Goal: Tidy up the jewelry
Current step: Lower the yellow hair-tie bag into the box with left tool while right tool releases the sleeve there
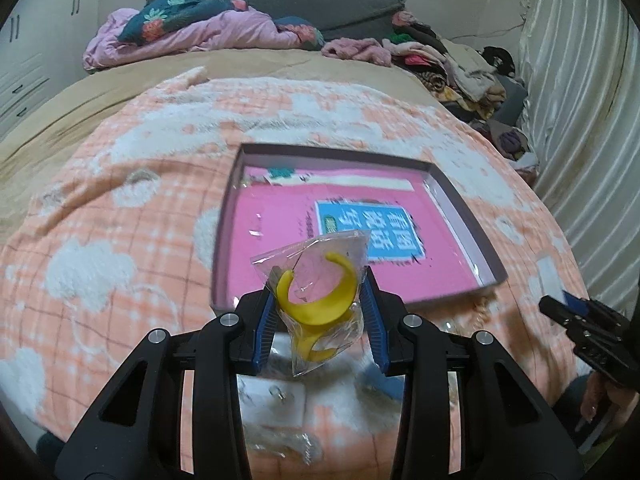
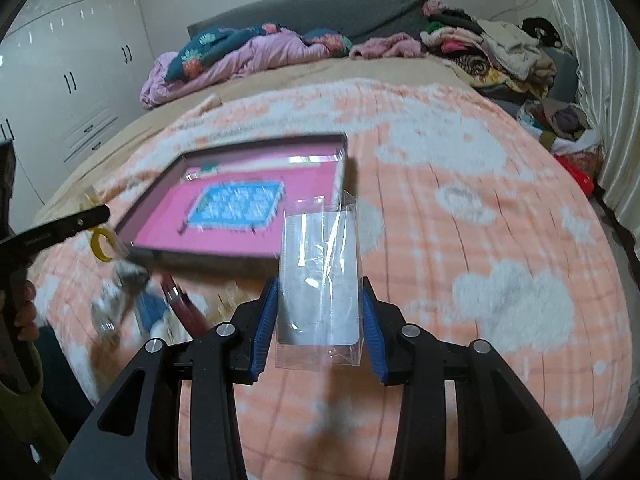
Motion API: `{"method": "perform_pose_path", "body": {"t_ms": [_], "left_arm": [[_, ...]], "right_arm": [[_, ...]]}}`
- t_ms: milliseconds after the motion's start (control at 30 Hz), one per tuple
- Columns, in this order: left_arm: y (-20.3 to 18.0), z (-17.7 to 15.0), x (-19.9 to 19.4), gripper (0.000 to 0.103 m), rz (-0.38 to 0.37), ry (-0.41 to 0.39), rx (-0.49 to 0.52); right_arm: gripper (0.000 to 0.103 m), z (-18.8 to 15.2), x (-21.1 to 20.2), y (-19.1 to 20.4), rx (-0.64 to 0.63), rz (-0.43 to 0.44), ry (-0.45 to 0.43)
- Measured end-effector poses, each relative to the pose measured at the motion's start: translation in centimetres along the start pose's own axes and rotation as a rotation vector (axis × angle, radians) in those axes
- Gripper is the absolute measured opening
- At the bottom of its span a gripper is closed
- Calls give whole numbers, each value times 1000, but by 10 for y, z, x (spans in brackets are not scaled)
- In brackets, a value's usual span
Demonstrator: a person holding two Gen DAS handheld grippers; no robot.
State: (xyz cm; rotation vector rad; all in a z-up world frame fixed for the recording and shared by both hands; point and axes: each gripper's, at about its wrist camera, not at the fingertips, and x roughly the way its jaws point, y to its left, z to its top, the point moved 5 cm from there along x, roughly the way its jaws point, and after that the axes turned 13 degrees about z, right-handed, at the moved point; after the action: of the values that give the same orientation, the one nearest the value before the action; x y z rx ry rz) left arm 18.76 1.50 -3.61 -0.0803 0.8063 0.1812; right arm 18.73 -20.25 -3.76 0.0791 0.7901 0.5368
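Here, left gripper [image 1: 320, 312] clamped on bagged yellow earrings [image 1: 318, 296] near pink box [image 1: 464, 216]; right gripper [image 2: 320, 328] clamped on clear packet [image 2: 320, 276] over blanket [image 2: 480, 240].

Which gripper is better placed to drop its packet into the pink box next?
Probably left. The left gripper holds the bagged yellow earrings right at the pink box's near edge. The right gripper, holding a clear packet, sits off the box's right side.

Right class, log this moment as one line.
left gripper: holds yellow earring bag | right gripper: holds clear packet | pink box: open on blanket
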Motion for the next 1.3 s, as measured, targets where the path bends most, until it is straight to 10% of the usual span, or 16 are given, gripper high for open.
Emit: {"method": "perform_pose_path", "body": {"t_ms": [700, 1300], "left_arm": [[-2, 35, 51, 30, 27, 20, 17], [-15, 22, 83, 31, 62, 81, 65]], "right_arm": [[38, 88, 62, 40, -18, 91, -51], [38, 64, 107, 4, 34, 50, 18]]}}
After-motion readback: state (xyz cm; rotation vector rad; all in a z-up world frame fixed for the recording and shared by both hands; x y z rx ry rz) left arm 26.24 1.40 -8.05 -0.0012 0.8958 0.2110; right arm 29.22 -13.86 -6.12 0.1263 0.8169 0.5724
